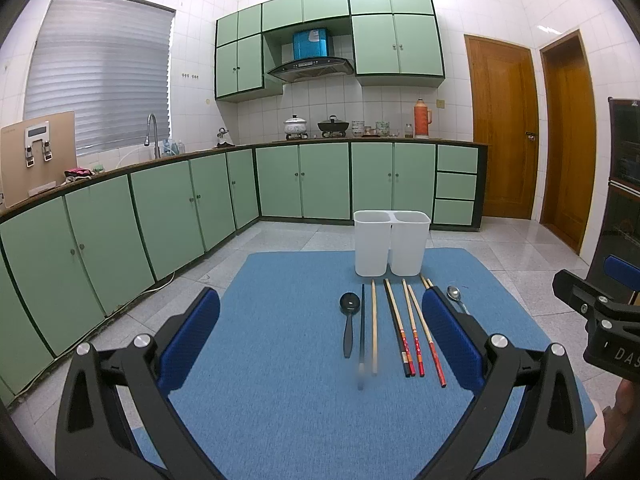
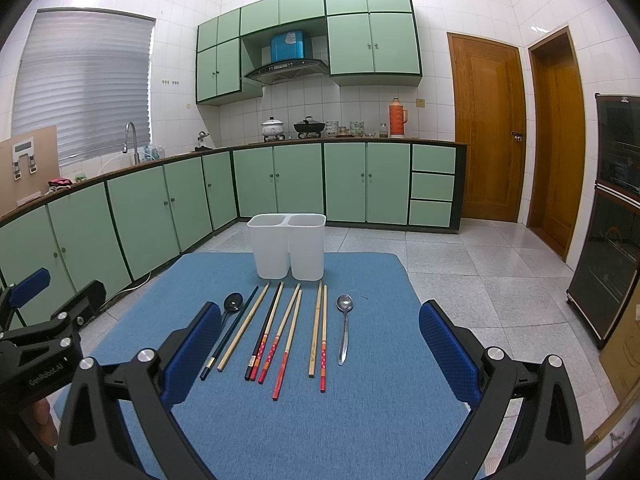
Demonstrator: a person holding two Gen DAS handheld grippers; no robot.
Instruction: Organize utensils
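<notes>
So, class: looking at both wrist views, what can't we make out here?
- Inside of the white double bin: both views, hidden by its own walls.
- Steel spoon handle: left wrist view, behind the left tongs.
- Black spoon handle: right wrist view, behind the right tongs.
- Chopstick markings: too small.

— What room is this?
— A white-tiled kitchen: green cabinets (image 2: 280,178) (upper and lower), shuttered window (image 2: 82,80), two wooden doors (image 2: 486,128), pale, possibly stone, floor (image 2: 460,256).
</notes>
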